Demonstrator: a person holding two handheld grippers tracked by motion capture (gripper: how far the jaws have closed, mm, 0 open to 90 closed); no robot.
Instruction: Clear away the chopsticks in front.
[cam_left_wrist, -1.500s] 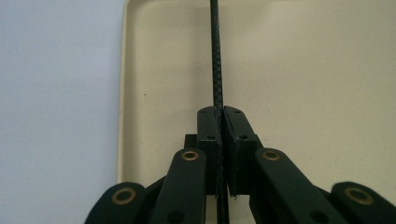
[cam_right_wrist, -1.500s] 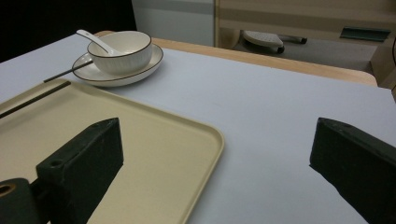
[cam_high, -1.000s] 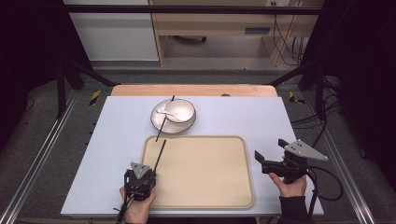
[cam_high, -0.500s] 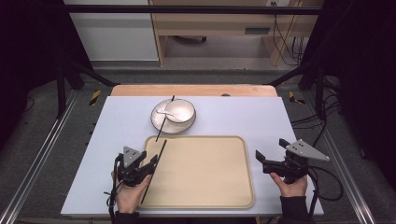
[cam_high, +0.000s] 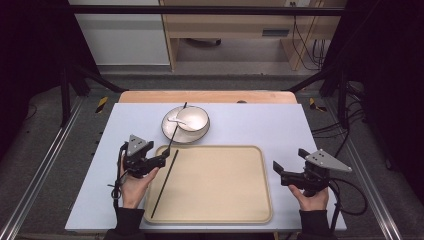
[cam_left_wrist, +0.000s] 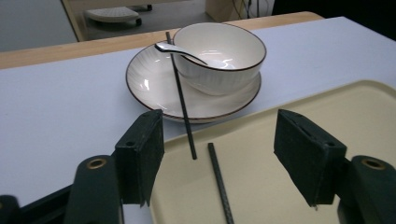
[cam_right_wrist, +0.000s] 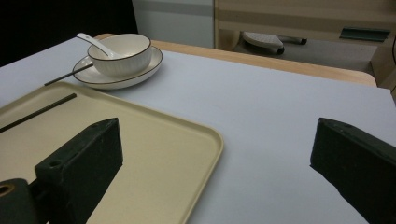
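Observation:
A white bowl (cam_high: 193, 119) with a white spoon (cam_high: 176, 120) in it stands on a brown-rimmed plate (cam_high: 171, 131) behind a beige tray (cam_high: 220, 185). One black chopstick (cam_high: 176, 129) leans across the plate, its near tip over the tray's rim. A second chopstick (cam_high: 164, 184) lies flat on the tray's left side. My left gripper (cam_high: 161, 160) is open at the tray's far left corner. Both chopstick ends, the leaning one (cam_left_wrist: 182, 102) and the flat one (cam_left_wrist: 219, 182), lie between its jaws. My right gripper (cam_high: 288, 160) is open and empty over the table just right of the tray.
The table is covered by a pale blue sheet (cam_high: 260, 125) with a wooden strip (cam_high: 205, 96) along its far edge. Beyond the table stands a wooden desk (cam_high: 235, 25), and cables (cam_high: 350, 135) hang off the right side.
My left gripper has moved forward from the table's near edge to the tray's far left corner, close to the chopstick ends. The right gripper has barely moved.

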